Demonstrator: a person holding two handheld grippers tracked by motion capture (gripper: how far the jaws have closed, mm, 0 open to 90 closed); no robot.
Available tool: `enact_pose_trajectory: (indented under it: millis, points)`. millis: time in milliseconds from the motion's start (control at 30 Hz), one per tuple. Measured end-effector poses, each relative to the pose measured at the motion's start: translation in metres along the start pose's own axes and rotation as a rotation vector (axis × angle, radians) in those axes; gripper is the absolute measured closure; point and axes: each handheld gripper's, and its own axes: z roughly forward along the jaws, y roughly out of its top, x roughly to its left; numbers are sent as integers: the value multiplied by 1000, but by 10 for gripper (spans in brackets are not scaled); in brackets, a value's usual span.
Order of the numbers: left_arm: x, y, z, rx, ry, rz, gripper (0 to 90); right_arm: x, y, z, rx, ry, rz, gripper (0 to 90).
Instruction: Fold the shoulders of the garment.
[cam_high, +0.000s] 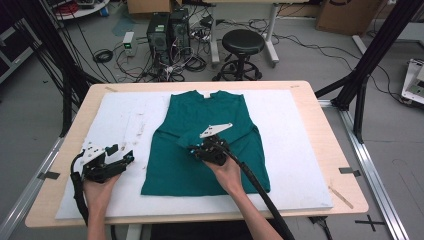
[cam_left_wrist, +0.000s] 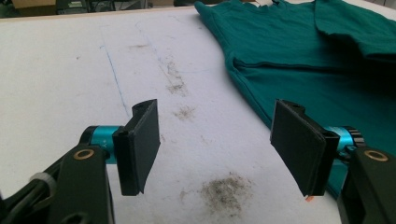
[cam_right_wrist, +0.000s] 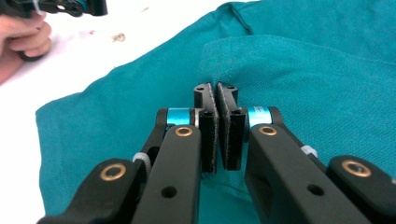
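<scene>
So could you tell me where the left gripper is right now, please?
In the high view the left gripper is at the table's near left, jaws open over the white mat, just left of the green shirt.

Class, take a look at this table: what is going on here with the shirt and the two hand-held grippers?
A person is folding a dark green T-shirt spread on a white padded board on a wooden table. The right gripper is shut on the shirt's left sleeve, which lies folded inward over the body of the shirt. The left gripper sits open over the bare board beside the shirt's edge, holding nothing.
</scene>
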Motion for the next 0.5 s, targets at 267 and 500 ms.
enact_pose_trajectory:
  millis: [267, 500]
  points:
    - [0, 0, 0, 0, 0, -3, 330, 1, -1, 5, 14, 10, 3, 885]
    - [0, 0, 0, 0, 0, -2, 330, 3, -3, 11, 29, 17, 0, 884]
